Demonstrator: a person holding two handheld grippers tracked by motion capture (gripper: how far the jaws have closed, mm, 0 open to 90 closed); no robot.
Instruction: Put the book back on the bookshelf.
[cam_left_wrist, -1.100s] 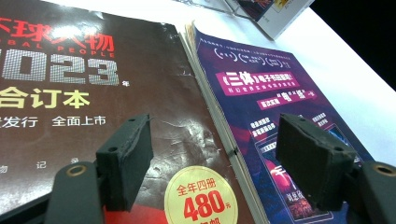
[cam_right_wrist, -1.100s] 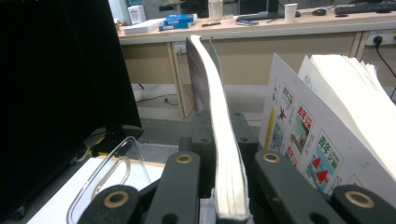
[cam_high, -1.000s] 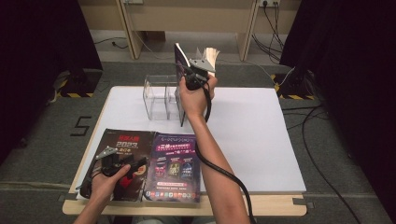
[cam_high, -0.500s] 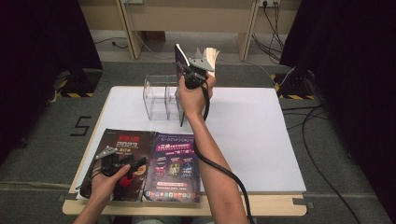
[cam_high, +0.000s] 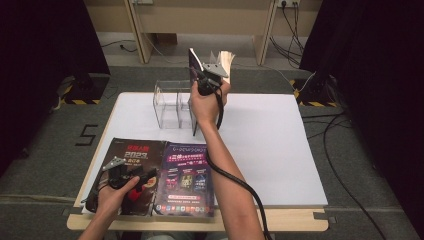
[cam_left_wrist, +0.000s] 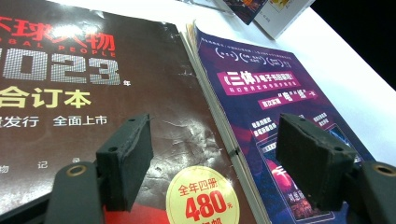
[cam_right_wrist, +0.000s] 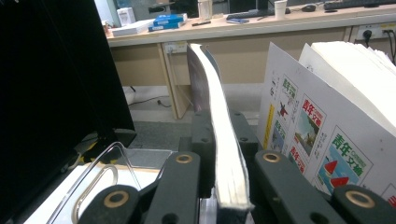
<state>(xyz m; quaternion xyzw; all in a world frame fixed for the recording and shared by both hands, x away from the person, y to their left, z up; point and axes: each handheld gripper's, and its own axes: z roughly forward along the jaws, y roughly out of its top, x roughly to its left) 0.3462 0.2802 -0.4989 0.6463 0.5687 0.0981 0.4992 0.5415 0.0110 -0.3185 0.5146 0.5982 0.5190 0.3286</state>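
My right gripper (cam_high: 202, 76) is raised above the clear acrylic rack (cam_high: 170, 102) at the table's far side. It is shut on the edge of an upright dark-covered magazine (cam_high: 193, 60); in the right gripper view the magazine's page edge (cam_right_wrist: 219, 130) runs up between the closed jaws of the right gripper (cam_right_wrist: 219, 144). A white-covered magazine (cam_right_wrist: 317, 121) stands just to its right. My left gripper (cam_high: 142, 176) rests open over a dark red magazine (cam_high: 135, 152) lying flat at the near left, with a purple magazine (cam_high: 187, 175) beside it. Nothing sits between the left gripper's (cam_left_wrist: 217, 154) pads.
The white table (cam_high: 280, 145) has bare room on its right half. The rack (cam_right_wrist: 100, 175) has thin clear dividers. Wooden desks and cables lie beyond the table's far edge, and black curtains hang at both sides.
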